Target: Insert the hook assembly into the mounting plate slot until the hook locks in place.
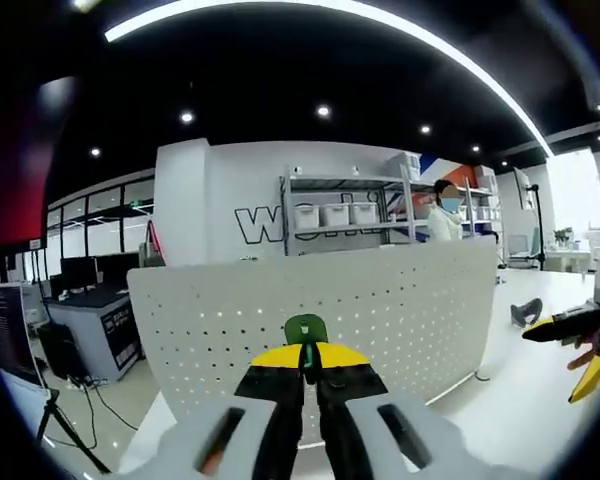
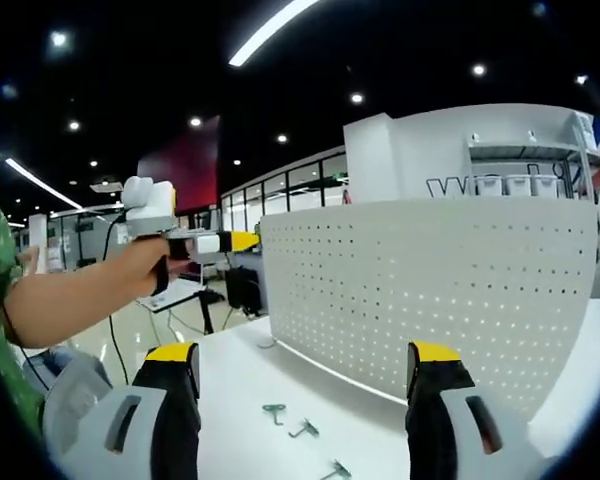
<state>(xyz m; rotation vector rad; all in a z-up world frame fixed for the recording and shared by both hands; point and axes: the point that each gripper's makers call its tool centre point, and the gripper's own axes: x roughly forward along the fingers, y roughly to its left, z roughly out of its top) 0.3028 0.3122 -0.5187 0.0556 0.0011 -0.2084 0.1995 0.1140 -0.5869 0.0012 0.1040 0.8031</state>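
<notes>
The mounting plate is a white perforated panel [image 1: 380,300] standing upright on the white table; it also stands in the right gripper view [image 2: 430,290]. My left gripper [image 1: 305,352] is shut on a green hook [image 1: 305,329], held just in front of the panel's holes. From the side, the left gripper [image 2: 242,241] hovers in a person's hand near the panel's left edge. My right gripper [image 2: 302,355] is wide open with nothing between its jaws, and it shows at the right edge of the left gripper view [image 1: 565,325]. Three small hooks [image 2: 274,410] lie loose on the table below.
The white table [image 1: 520,400] runs along the panel's foot. A dark small part [image 1: 525,312] lies at its far right. Behind the panel stand a shelf with bins [image 1: 340,215] and a person [image 1: 445,215]. Desks with monitors [image 1: 90,290] stand lower left.
</notes>
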